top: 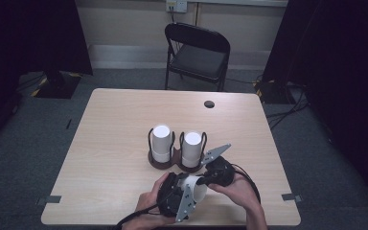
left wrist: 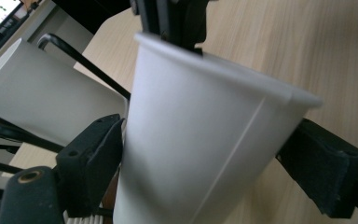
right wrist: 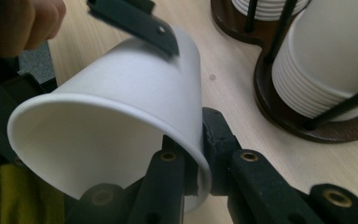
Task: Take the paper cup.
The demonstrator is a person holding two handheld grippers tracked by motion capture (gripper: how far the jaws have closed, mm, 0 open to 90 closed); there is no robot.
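Observation:
A white paper cup lies on its side in the air near the table's front edge, held between both grippers. My left gripper straddles the cup's body, a pad against each side. My right gripper is shut on the cup's rim, one jaw inside the mouth and one outside. From the high view the right gripper comes in from the cup's right. Behind them, two stacks of white cups stand in a wire holder with a dark wooden base.
The light wooden table has a round cable hole at the back. A black folding chair stands beyond the far edge. The holder's base sits close to the right of the held cup.

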